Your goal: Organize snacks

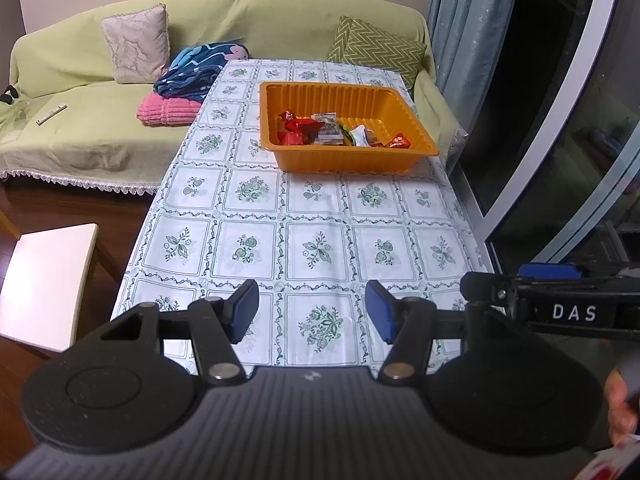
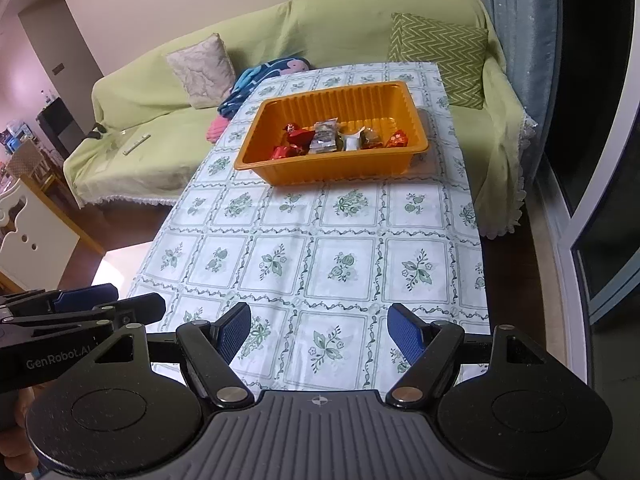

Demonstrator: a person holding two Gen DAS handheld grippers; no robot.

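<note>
both of your tools hang above the near end of the bench [image 2: 320,216], which wears a green floral cloth. your left tool [image 1: 312,312] is released, its blue pads apart with nothing between them. your right tool [image 2: 320,334] is also released and empty, its pads standing a little wider.

the orange tray [image 1: 296,160] sits well ahead of both tools, toward the far end of the bench. its long axis runs across your line of sight, from left to right, with its open side facing up. the snacks [image 2: 340,138], red, silver and white wrapped pieces, lie in a rough row along the tray's near inner wall.

no loose snack shows on the cloth between the tools and the tray, so the gathering looks done or nearly done. whether any sorting inside the tray remains cannot be told.
</note>
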